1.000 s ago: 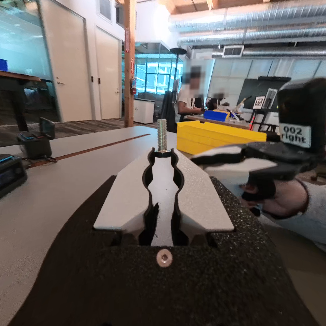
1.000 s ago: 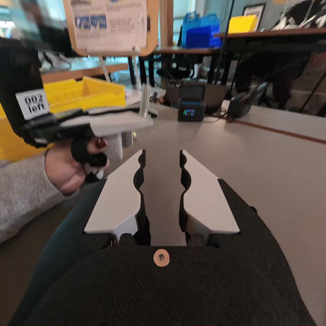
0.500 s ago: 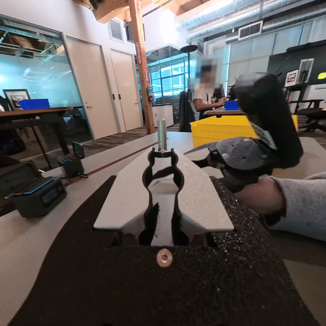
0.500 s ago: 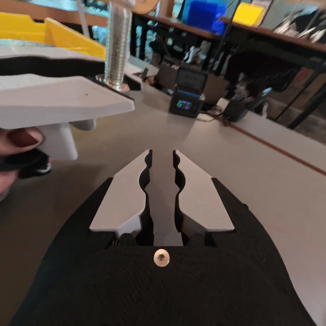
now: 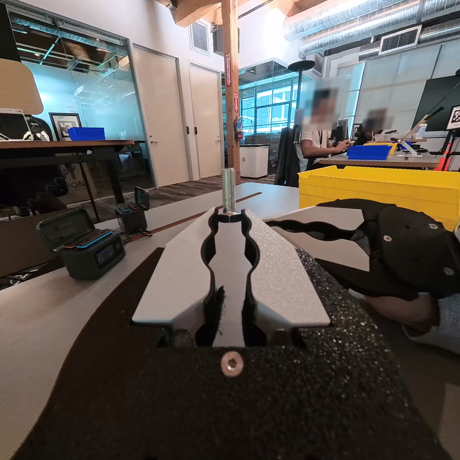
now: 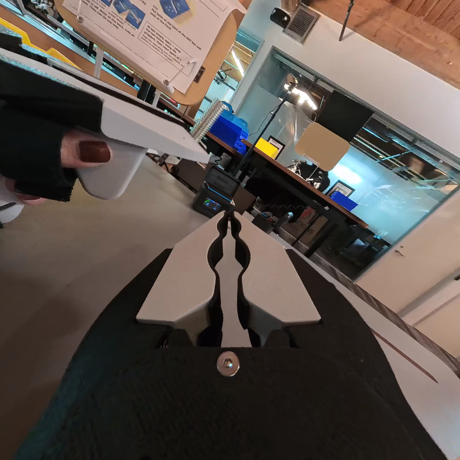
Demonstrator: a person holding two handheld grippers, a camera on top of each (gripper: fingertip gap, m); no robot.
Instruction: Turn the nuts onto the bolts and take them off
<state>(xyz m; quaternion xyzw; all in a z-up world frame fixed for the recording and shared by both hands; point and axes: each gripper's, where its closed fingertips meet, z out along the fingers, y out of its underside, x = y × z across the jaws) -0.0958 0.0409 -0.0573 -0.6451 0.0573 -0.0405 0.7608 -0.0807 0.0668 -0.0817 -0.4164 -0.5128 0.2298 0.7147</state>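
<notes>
My left gripper (image 5: pixel 229 217) is shut on the hex head of a silver bolt (image 5: pixel 229 189), and the threaded shaft stands upright above the fingertips. The right wrist view shows the same bolt (image 6: pixel 209 122) sticking up from the left gripper's fingers (image 6: pixel 154 134) at the upper left. My right gripper (image 6: pixel 228 214) is rolled to one side with its fingertips almost touching, and I see nothing between them. In the left wrist view it (image 5: pixel 268 221) lies just right of my left fingers, below the bolt's shaft. No nut is in view.
A yellow bin (image 5: pixel 378 189) stands on the grey table (image 5: pixel 37 311) behind the right gripper. Two dark battery cases (image 5: pixel 92 249) (image 5: pixel 132 216) sit at the left. A paper sheet on a board (image 6: pixel 149 37) stands behind. People sit at a far table.
My right gripper went from open to shut, rolled sideways and moved in close beside the left gripper. The left gripper kept its hold on the bolt.
</notes>
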